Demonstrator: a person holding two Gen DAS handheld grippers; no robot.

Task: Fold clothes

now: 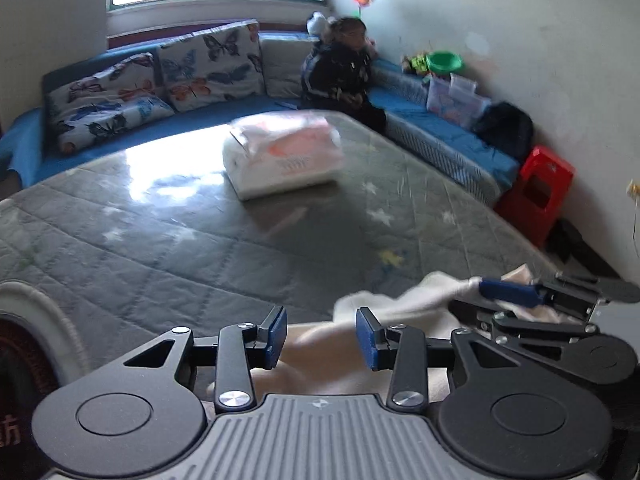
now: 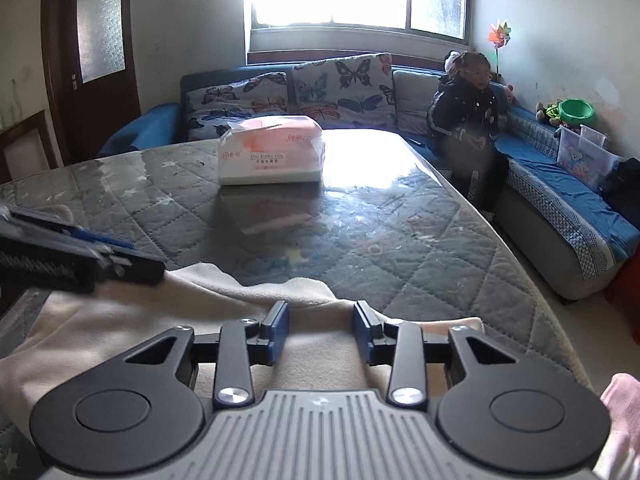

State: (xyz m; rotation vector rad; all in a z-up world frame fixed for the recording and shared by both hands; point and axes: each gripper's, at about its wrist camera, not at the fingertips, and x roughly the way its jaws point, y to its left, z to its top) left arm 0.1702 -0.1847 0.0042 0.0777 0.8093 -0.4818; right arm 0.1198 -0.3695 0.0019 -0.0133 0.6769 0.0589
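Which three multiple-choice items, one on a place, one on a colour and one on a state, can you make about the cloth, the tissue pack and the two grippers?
1. Where does the tissue pack lie?
A. on the grey quilted table
B. on the blue sofa
C. on the red stool

2. What colour is the cloth under the grippers?
A. dark green
B. cream
C. black

3. How do the jaws of the right gripper stand?
A. shut on the cloth
B. apart, over the cloth
C. shut on the tissue pack

Answers: 1 A, it rests on the table's far part; 2 B, pale cream fabric; 3 B, a gap shows between the pads.
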